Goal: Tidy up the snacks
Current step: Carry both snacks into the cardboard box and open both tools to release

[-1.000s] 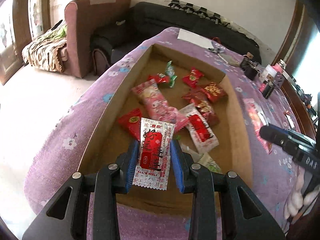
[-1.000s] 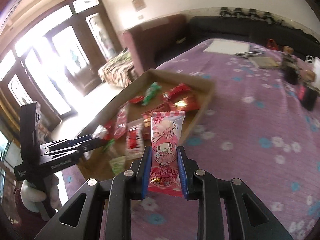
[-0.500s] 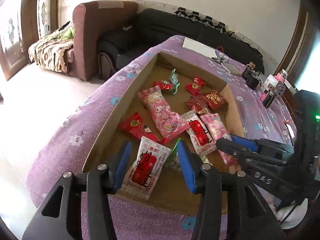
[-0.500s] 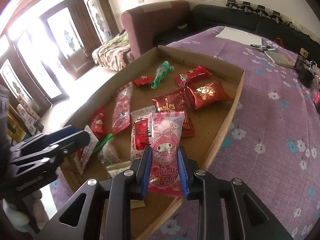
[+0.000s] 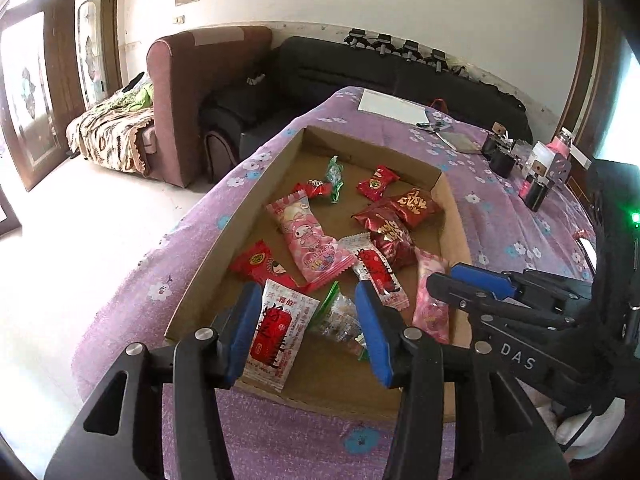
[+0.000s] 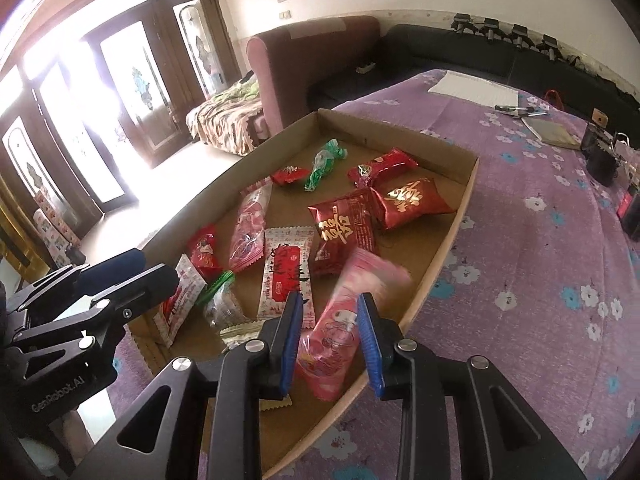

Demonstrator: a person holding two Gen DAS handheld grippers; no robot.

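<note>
A shallow cardboard tray (image 5: 240, 224) on the purple table holds several snack packets. My left gripper (image 5: 308, 330) is open over the tray's near end; a white-and-red packet (image 5: 278, 330) lies loose in the tray between its fingers. My right gripper (image 6: 330, 340) is open at the tray's near right corner (image 6: 448, 240). A pink cartoon packet (image 6: 344, 320), blurred, falls free between its fingers. The right gripper shows in the left wrist view (image 5: 480, 284) beside that pink packet (image 5: 432, 300). The left gripper shows at the left of the right wrist view (image 6: 120, 276).
A purple flowered cloth (image 6: 540, 240) covers the table. Paper (image 5: 392, 106), a notebook (image 6: 554, 132) and small bottles (image 5: 536, 176) sit at the far end. A brown armchair (image 5: 192, 92) and black sofa (image 5: 360, 68) stand beyond the table. The floor (image 5: 80, 240) lies left.
Both grippers opened. The left let its white-and-red packet drop into the tray, then the right moved over the tray and released the pink packet.
</note>
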